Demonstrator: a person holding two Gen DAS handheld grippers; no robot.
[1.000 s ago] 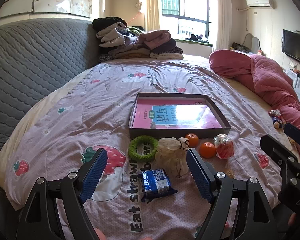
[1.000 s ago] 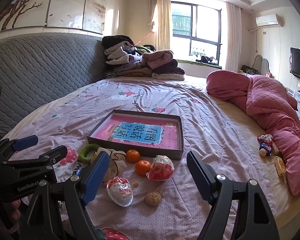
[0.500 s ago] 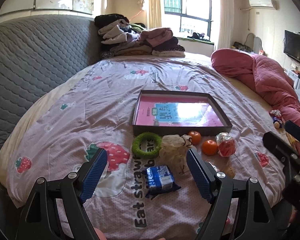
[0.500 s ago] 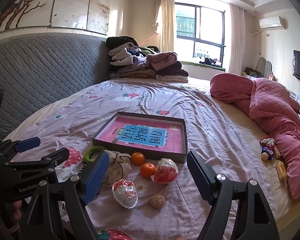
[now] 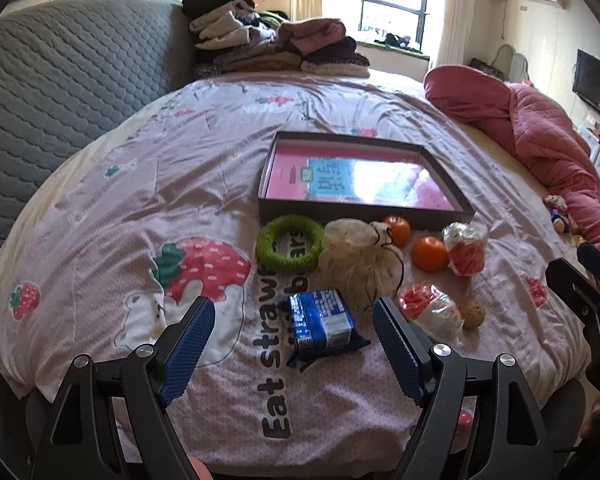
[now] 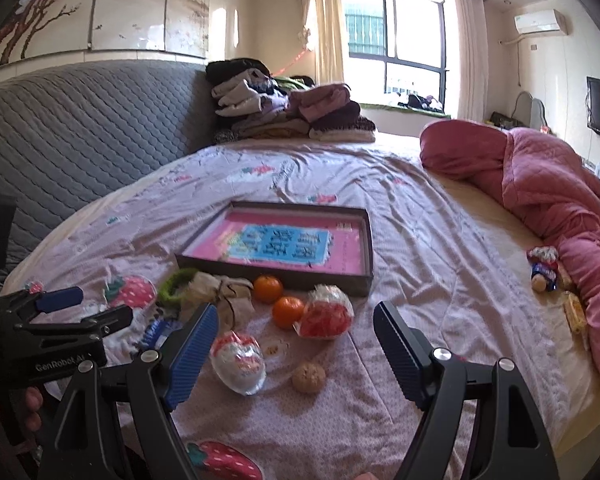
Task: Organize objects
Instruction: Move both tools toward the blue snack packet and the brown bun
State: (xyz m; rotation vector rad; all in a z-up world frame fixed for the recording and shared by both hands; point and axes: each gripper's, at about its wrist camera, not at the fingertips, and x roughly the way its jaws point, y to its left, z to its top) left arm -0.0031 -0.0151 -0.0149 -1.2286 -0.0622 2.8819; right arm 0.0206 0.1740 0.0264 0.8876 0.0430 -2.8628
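Observation:
A shallow dark tray (image 5: 266,170) (image 6: 366,252) with a pink and blue sheet inside lies on the bed. In front of it lie a green ring (image 5: 290,243), a cream drawstring pouch (image 5: 360,256), two oranges (image 5: 430,254) (image 6: 267,288), two red-and-clear wrapped snacks (image 5: 466,250) (image 6: 240,360), a small brown ball (image 6: 309,377) and a blue packet (image 5: 322,322). My left gripper (image 5: 294,342) is open, with the blue packet between its fingers. My right gripper (image 6: 296,344) is open above the wrapped snack and brown ball.
The bed has a pink strawberry-print sheet (image 5: 140,200). A grey quilted headboard (image 6: 80,128) stands at the left. Folded clothes (image 6: 284,108) are piled at the far end. A pink quilt (image 6: 552,188) and small toys (image 6: 544,268) lie at the right.
Both grippers have tilted down and moved slightly forward toward the items. Both stay open. Nothing on the bed has moved.

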